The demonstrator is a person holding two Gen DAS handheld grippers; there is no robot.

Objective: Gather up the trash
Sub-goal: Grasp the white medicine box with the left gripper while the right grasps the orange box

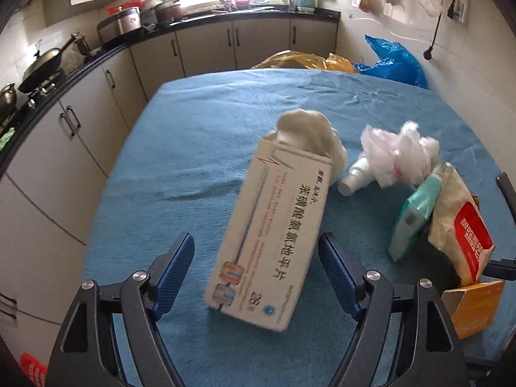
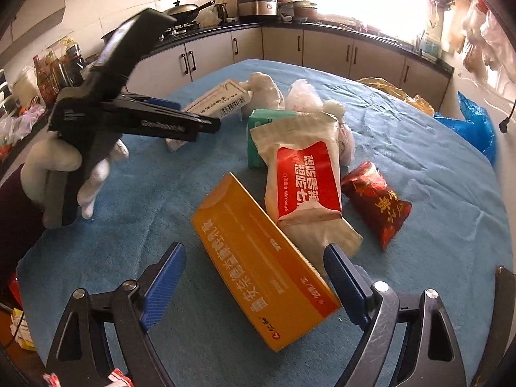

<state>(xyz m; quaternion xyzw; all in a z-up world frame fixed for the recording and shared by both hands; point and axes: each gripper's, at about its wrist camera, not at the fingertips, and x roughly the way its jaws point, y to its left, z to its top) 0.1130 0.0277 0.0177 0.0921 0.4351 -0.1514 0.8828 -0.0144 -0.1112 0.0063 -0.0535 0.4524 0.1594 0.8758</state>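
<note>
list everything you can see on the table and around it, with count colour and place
medicine box: 1, white, between the left fingers, untouched
orange box: 1, orange, between the right fingers, untouched
wet wipe pack: 1, white and red, mid table
green packet: 1, teal, beside the wipe pack
red packet: 1, dark red, right of the wipe pack
small bottle: 1, white, lying down
crumpled plastic bag: 1, clear
white wad: 1, behind the medicine box
tablecloth: 1, blue
bags: 2, blue and yellow, beyond the table
wok: 1, dark, on the stove
left gripper: open
right gripper: open
gloved hand: 1, white
</note>
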